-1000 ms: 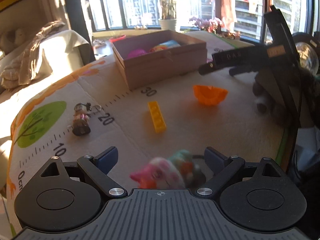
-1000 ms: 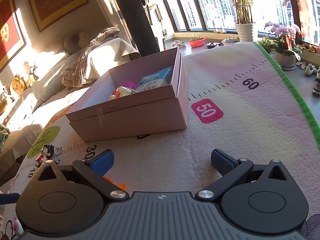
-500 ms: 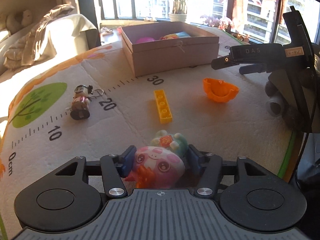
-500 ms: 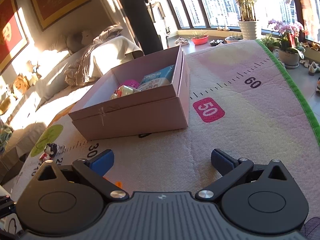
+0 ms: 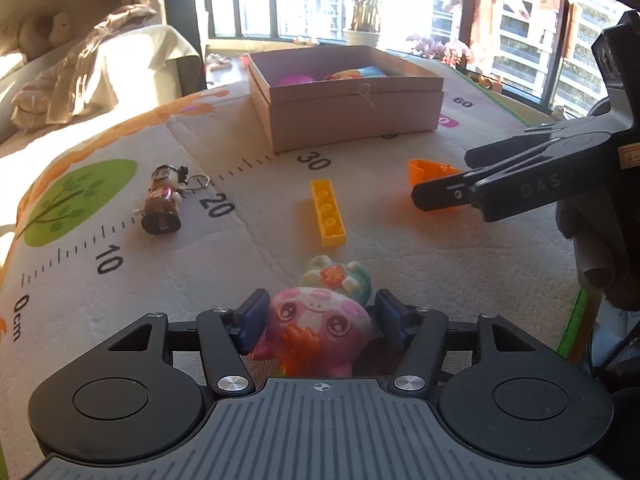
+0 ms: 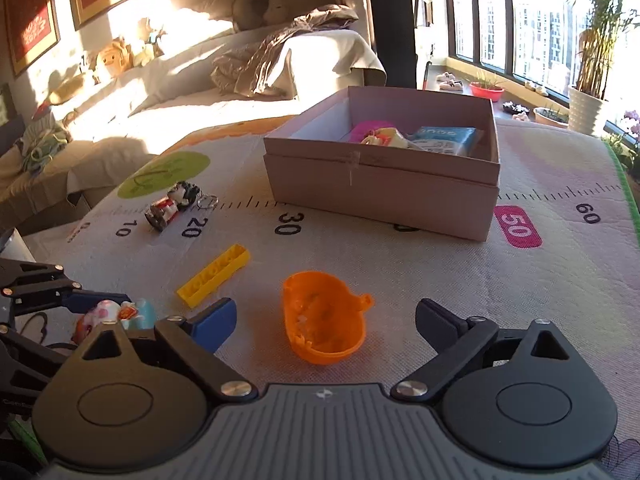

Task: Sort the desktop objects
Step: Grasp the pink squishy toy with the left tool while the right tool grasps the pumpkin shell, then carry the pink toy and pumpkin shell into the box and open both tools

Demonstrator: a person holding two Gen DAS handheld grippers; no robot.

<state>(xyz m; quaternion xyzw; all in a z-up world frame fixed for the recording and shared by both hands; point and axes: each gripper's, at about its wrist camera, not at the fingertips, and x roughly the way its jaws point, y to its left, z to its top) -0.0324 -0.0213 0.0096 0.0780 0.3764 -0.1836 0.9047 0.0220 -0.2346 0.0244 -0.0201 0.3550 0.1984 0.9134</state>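
My left gripper (image 5: 320, 314) is shut on a pink and green plush toy (image 5: 320, 320) at the near edge of the mat; it also shows in the right wrist view (image 6: 116, 314). My right gripper (image 6: 326, 320) is open, with an orange plastic shell (image 6: 324, 322) lying on the mat between its fingers; the shell also shows in the left wrist view (image 5: 430, 172). A yellow brick (image 5: 328, 212) (image 6: 216, 274) and a small doll keychain (image 5: 164, 200) (image 6: 172, 206) lie on the mat. The pink cardboard box (image 5: 352, 120) (image 6: 380, 196) holds several items.
The ruler-printed mat (image 5: 240, 240) covers the table. A sofa with blankets (image 6: 260, 60) stands beyond it on the left. Windows and potted plants (image 6: 588, 92) lie behind the box. The mat's green edge (image 6: 624, 176) runs along the right.
My left gripper has closed on the plush toy. My right gripper has swung left and down, so the orange shell now lies between its open fingers.
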